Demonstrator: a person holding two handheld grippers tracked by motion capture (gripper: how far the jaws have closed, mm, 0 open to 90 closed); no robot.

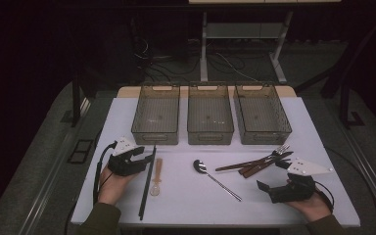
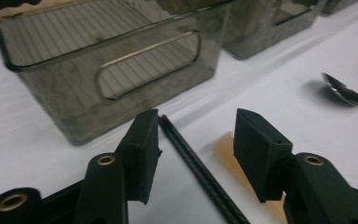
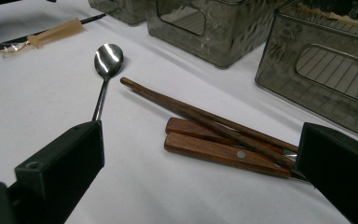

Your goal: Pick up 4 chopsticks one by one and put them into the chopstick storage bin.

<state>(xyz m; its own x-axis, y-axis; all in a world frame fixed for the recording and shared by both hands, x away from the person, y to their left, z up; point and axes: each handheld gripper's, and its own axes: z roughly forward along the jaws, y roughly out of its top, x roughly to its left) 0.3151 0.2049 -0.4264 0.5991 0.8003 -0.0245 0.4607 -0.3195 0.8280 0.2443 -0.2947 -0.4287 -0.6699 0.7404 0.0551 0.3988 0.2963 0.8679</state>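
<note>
My left gripper (image 1: 143,155) sits at the table's left with its jaws on either side of the far end of a pair of black chopsticks (image 1: 147,181). In the left gripper view the chopsticks (image 2: 193,161) run between the pads (image 2: 144,149) with gaps on both sides, so the gripper (image 2: 196,128) is open. A clear spoon with a tan handle (image 1: 157,175) lies just right of them. My right gripper (image 1: 273,176) rests open at the right, facing wooden chopsticks (image 3: 191,109) and a wood-handled knife (image 3: 214,151).
Three smoky plastic bins (image 1: 155,115) (image 1: 210,115) (image 1: 262,115) stand in a row at the back of the white table (image 1: 298,127). A metal spoon (image 1: 200,167) lies in the middle, and a fork (image 1: 280,148) lies with the wooden pieces.
</note>
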